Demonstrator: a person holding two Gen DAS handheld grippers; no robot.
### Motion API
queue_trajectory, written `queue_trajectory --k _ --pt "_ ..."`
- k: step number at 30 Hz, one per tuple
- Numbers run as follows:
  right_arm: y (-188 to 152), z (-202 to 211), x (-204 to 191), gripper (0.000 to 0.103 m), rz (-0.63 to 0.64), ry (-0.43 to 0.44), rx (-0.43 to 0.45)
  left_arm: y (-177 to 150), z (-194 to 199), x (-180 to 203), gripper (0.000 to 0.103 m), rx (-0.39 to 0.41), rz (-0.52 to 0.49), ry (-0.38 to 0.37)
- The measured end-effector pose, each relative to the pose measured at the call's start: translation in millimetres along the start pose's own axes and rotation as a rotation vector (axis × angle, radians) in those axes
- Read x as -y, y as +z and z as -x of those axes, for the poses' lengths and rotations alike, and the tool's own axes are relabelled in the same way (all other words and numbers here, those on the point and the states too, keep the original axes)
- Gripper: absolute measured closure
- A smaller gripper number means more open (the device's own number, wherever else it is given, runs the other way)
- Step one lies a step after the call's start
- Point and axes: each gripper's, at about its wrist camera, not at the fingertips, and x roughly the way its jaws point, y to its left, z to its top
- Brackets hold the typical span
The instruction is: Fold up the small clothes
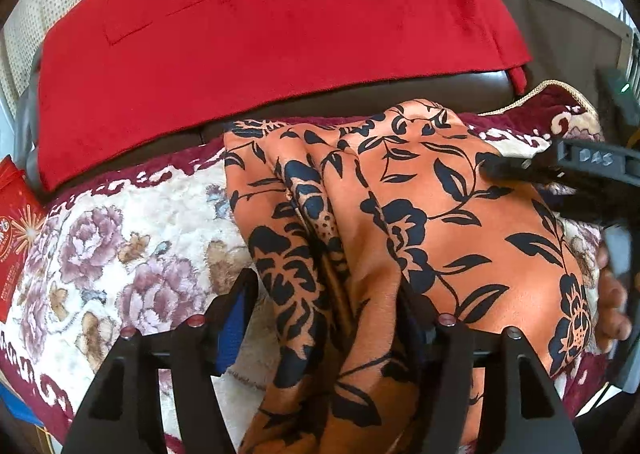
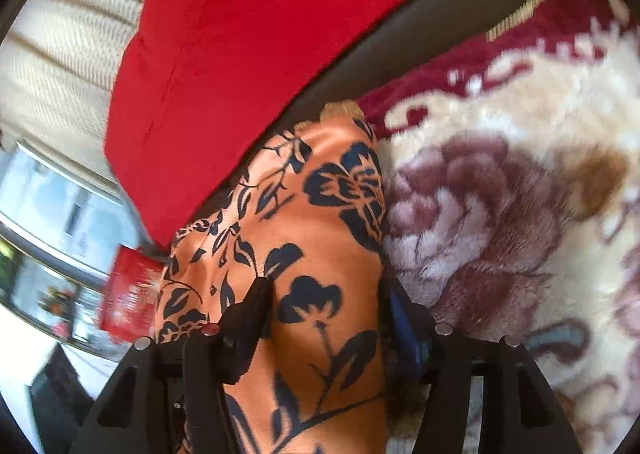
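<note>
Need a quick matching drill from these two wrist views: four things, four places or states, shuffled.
Things:
1. orange cloth with black floral print
2. plain red fabric
3. plush cream blanket with purple roses
4. red printed box

Places or states:
A. at the far left edge in the left wrist view
B. draped behind, over the dark seat back
C. bunched between the fingers of both claws
D. spread under the cloth as the work surface

Pairs: 1-C, 2-B, 3-D, 4-A
</note>
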Motion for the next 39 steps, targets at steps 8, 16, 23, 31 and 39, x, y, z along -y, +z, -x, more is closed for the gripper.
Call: queue_trajectory --k 8,16,23,31,39 --pt "1 45 -61 0.041 0.192 -0.016 0.173 -3 5 -8 0.030 0.014 -0.008 -0.014" --pt "1 -30 -45 0.043 0.158 -0.114 0.008 -10 -6 -22 0.005 0.017 -0.032 -0.022" --pt "-26 22 -56 0.043 0.151 -0.061 0.086 -9 -14 -56 0.002 -0.063 0.131 -0.174" --pt "-94 34 -62 0.042 0.226 -0.128 0.025 -20 2 -49 0.001 0.000 0.040 -0.071" --pt "-113 62 -81 0.044 0.258 -0.111 0.094 -35 41 -70 0.001 0.045 0.133 -0.010"
